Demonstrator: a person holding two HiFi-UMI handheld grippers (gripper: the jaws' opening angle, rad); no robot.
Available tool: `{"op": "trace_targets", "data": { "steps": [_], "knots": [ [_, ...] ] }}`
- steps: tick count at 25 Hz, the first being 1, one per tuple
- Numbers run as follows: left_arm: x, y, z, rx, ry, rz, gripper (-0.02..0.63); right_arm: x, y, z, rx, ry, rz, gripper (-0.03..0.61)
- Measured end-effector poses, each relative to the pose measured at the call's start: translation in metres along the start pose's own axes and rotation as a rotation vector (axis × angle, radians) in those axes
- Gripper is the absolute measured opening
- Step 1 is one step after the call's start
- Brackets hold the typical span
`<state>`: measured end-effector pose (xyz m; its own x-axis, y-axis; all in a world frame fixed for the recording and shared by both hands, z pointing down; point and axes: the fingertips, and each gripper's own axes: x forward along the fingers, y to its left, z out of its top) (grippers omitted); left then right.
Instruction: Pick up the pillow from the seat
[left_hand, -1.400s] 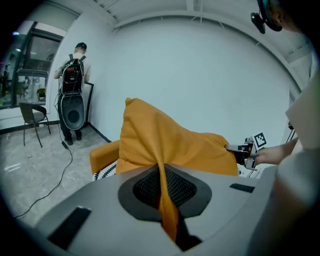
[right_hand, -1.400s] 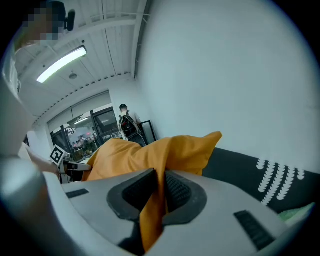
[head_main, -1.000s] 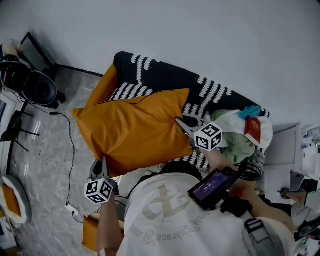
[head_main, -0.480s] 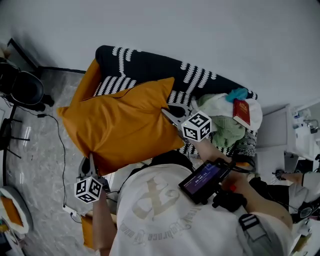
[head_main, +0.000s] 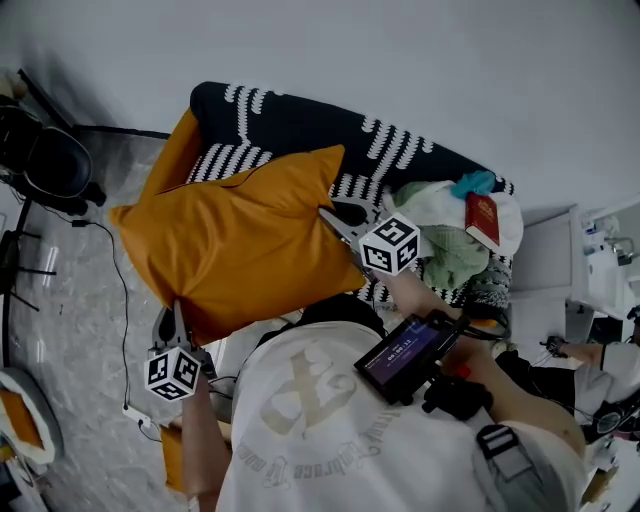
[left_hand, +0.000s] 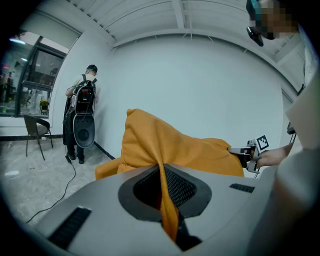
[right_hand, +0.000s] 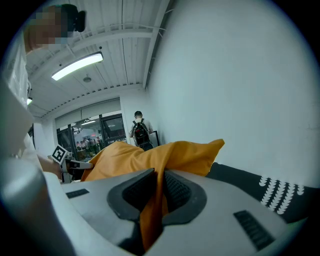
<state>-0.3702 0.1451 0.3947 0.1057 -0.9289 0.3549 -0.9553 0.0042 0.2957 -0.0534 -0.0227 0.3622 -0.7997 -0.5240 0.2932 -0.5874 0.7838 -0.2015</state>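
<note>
The orange pillow (head_main: 240, 240) fills the centre-left of the head view, spread between both tools. It lies across the left part of the black, white-patterned sofa (head_main: 300, 125) and reaches out over the floor (head_main: 70, 300) at the left edge. The left hand-held gripper (head_main: 172, 325), at lower left, is clamped on the pillow's lower corner. In its own view the jaws stand almost together, with a thin fold of orange cloth pinched between them. The right hand-held gripper (head_main: 335, 218), at centre, is clamped on the pillow's right edge, its jaws closed on a thicker fold. In both gripper views the pillow rises as a hump ahead of the jaws against the white wall (left_hand: 200, 85). Whether it touches the seat cannot be told.

At the sofa's right end lies a heap of clothes (head_main: 450, 255) with a red book (head_main: 482, 220) on top. A cable (head_main: 118, 290) runs along the floor at the left. In the left gripper view a person (left_hand: 84, 107) with a backpack stands at the far left by the wall.
</note>
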Motion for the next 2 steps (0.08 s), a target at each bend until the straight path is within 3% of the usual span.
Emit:
{"op": "trace_targets", "data": {
  "steps": [2],
  "knots": [
    [0.0056, 0.0007, -0.0012, -0.003, -0.001, 0.005, 0.021, 0.0048, -0.0055, -0.0016, -0.001, 0.003, 0.004, 0.061]
  ]
}}
